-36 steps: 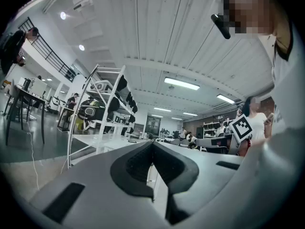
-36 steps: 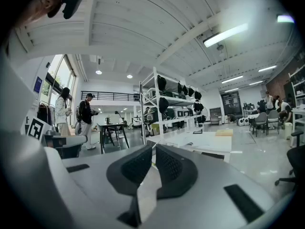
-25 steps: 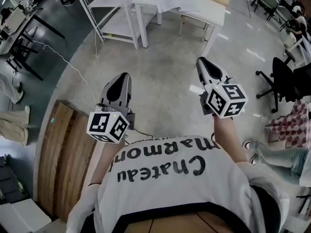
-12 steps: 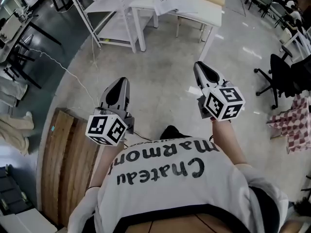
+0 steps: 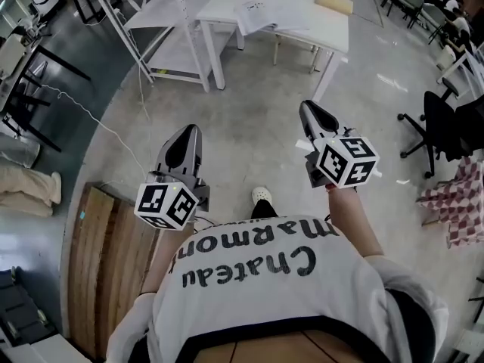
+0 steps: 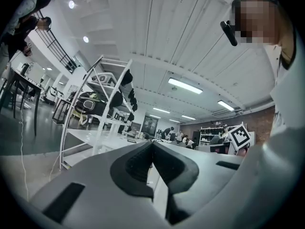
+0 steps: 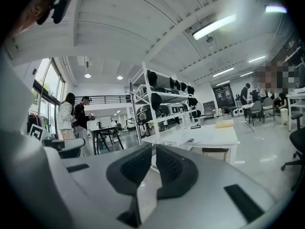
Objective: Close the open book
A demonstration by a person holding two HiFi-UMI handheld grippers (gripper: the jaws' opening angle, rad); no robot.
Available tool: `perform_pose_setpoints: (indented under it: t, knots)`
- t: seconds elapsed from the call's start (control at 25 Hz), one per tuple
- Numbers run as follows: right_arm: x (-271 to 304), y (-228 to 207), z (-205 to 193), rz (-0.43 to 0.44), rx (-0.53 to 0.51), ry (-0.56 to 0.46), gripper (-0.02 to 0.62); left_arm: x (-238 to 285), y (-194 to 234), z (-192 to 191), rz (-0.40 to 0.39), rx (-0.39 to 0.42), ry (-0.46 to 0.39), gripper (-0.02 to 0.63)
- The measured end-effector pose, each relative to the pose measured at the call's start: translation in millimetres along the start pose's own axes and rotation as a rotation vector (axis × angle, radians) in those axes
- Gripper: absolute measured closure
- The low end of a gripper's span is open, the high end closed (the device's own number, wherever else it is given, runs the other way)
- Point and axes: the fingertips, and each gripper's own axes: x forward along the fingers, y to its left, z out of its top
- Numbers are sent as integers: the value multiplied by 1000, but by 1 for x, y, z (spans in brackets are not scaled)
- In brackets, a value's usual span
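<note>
Lying open on the white table (image 5: 318, 32) at the top of the head view, the book (image 5: 261, 12) is seen well apart from both grippers. The left gripper (image 5: 187, 132) is held over the concrete floor (image 5: 249, 119) with its jaws pressed together and nothing between them. The right gripper (image 5: 308, 108) is likewise closed and empty, its pads almost touching. A white shelving rack (image 5: 170, 59) is positioned just beside the table.

floor (image 5: 249, 127): glossy concrete | boards (image 5: 102, 263): wood | table (image 5: 227, 7): smooth matt | book (image 5: 268, 15): paper
</note>
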Motion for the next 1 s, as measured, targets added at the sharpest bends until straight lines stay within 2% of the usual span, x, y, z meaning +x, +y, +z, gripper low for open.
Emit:
perform_pose_setpoints:
  t: [0.32,0.56,0.68,0.8,1.0]
  knots:
    - [91,-44,55,53,-36,-19,549,95,34,34,15,31,-57,583]
    - [148,-84,82,77,-50,-32,550,152,49,37,25,29,-66,583]
    - [174,-98,81,85,-37,-16,550,168,62,32,58,48,-48,583]
    - [198,-105,70,110,-23,21,549,184,82,26,97,12,-46,583]
    - [222,-118,56,136,-3,53,549,208,93,22,105,-23,-65,583]
